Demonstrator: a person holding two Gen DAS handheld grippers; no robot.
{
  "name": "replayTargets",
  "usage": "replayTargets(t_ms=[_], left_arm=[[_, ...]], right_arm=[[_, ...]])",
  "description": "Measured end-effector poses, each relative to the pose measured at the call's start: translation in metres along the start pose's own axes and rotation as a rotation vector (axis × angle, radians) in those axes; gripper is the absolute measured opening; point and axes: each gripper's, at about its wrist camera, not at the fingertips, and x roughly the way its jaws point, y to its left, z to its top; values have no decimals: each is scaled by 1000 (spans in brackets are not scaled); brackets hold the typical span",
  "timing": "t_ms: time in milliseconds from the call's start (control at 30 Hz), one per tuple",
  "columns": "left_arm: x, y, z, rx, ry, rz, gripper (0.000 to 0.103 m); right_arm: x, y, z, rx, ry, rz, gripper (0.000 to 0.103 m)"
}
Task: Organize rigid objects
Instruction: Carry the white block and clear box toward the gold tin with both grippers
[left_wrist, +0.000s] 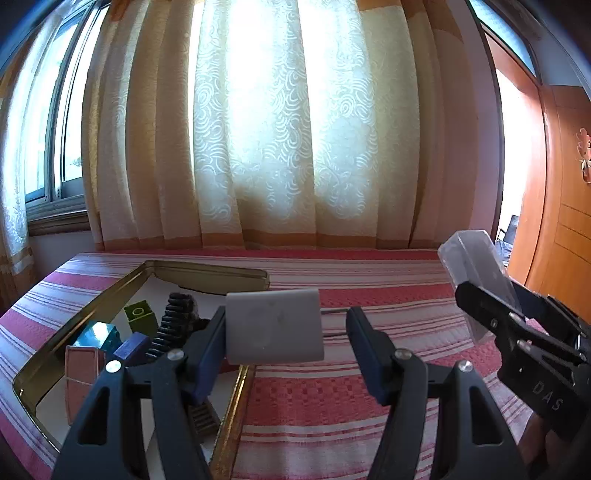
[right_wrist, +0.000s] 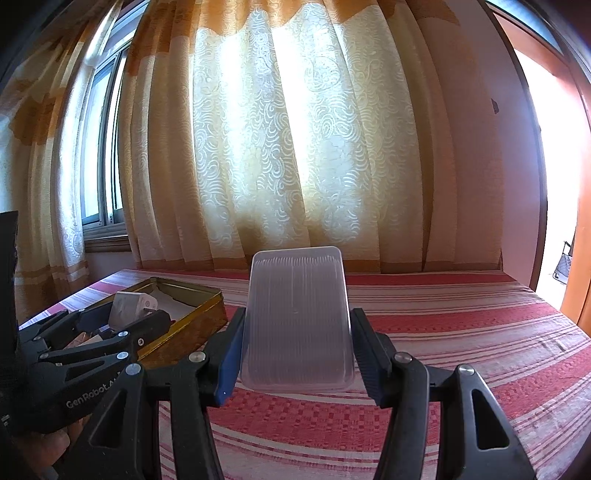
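While both hand-held grippers hover over the red striped bed (right_wrist: 443, 332), each has something in its jaws. Left hand-held gripper (left_wrist: 286, 332): white plug-like block (left_wrist: 273, 325) sits against the left pad; a gap shows on the right side, so I can't tell whether it's truly pinched. From the right wrist view the block (right_wrist: 129, 306) looks clamped, but that view is small and partly blocked. Right hand-held gripper (right_wrist: 297, 339) pinches a clear ribbed plastic box (right_wrist: 297, 317), upright, pads on both long edges; contents hard to make out.

Gold tin (left_wrist: 207, 277) lies open on the bed's left side, near edge cut off by the left gripper's fingers. Inside: green block (left_wrist: 140, 315), teal block (left_wrist: 94, 334), blue block (left_wrist: 131, 347), a black ridged part (left_wrist: 173, 321) and a reddish box (left_wrist: 81, 369), all partly hidden. Curtain (left_wrist: 277, 129) glare washes out the background.
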Motion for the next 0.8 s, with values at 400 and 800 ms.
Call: replayTargets(t_ms=[400, 800], left_arm=[[-5, 10, 0, -31, -2, -6, 64], [-11, 18, -2, -35, -17, 3, 64]], right_arm=[[1, 11, -1, -11, 2, 18, 57], [1, 23, -1, -23, 3, 43, 57]])
